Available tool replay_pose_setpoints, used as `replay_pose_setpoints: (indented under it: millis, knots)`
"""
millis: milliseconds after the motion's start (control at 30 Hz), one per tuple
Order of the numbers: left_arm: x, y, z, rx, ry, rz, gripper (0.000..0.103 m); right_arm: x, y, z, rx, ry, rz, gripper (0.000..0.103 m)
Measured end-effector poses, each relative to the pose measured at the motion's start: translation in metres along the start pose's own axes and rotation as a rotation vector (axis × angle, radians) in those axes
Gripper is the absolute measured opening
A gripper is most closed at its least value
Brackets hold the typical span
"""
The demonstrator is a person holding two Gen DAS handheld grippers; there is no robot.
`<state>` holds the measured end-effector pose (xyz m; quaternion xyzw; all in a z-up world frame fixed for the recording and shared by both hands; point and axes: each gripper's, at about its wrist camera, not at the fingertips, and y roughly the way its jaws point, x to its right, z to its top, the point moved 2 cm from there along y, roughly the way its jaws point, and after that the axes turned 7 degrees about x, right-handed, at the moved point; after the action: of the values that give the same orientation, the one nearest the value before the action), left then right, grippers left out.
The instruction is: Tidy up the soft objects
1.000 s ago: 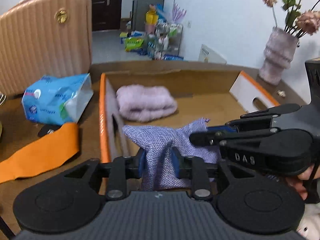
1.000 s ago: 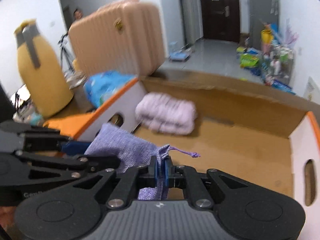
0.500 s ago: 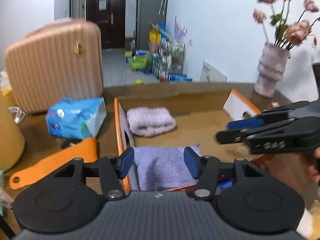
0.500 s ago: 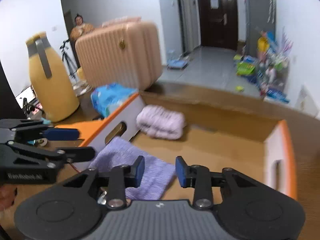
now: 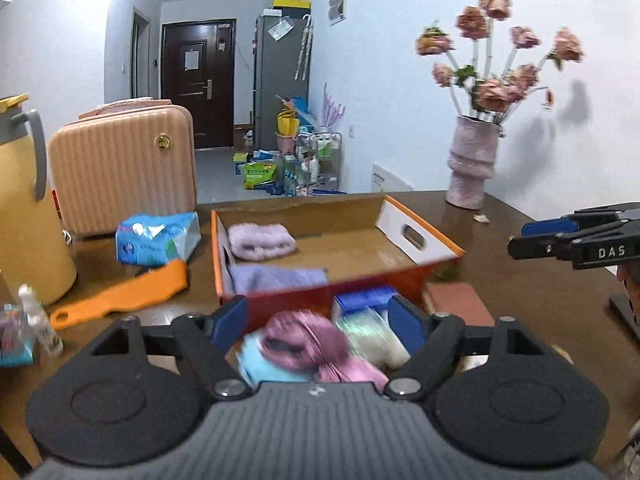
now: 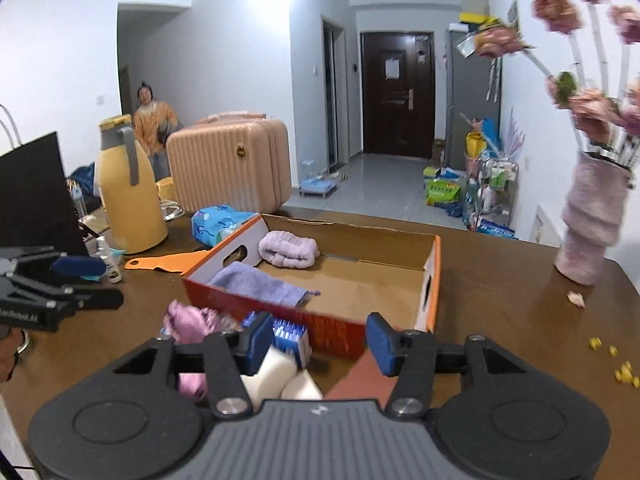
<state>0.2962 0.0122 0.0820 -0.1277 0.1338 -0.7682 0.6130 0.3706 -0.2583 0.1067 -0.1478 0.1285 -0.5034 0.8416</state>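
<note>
**Both grippers empty over the soft stuff pile**

Big brown table (image 6: 500, 288), cardboard box (image 6: 434, 258) sitting on it. Inside the box: a lilac rolled towel (image 6: 289, 249) near the far wall, and a purple cloth pouch (image 6: 256, 285) lying flat by the near wall. My left gripper (image 5: 316, 322) and right gripper (image 6: 316, 338) are both opening, nothing between the fingers. Just in front of the box there's a pink scrunchie (image 5: 304, 342).

The pink bundle (image 5: 304, 344) and the white packets (image 5: 372, 336) below the left claw (image 5: 316, 320) are smeared by motion blur. The flowers (image 6: 560, 8) are blurred too, and the yellow jug (image 5: 24, 216) is cut by the left edge.
</note>
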Motion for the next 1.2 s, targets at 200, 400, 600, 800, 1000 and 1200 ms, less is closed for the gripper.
replay_pose_setpoints:
  millis: [200,400,600,800,1000,1200]
  knots:
    - [0.020,-0.039,-0.047,-0.022,-0.048,0.000,0.082,-0.018,-0.054,-0.054,0.036,-0.031,-0.054,0.064]
    - [0.037,-0.047,-0.088,-0.108,0.000,0.033,0.082,-0.023,-0.081,-0.101,0.042,0.061,-0.069,0.072]
    - [0.045,-0.032,-0.098,-0.148,0.013,0.026,0.082,-0.020,-0.066,-0.134,-0.020,0.093,-0.098,0.073]
    - [0.058,0.002,-0.100,-0.204,0.003,-0.031,0.082,-0.001,-0.051,-0.140,0.003,0.129,-0.124,0.073]
    - [0.076,0.039,-0.092,-0.213,-0.040,-0.128,0.082,0.022,-0.038,-0.136,0.027,0.181,-0.146,0.073]
    - [0.089,0.080,-0.090,-0.289,-0.178,-0.276,0.082,0.039,-0.021,-0.137,0.011,0.260,-0.097,0.070]
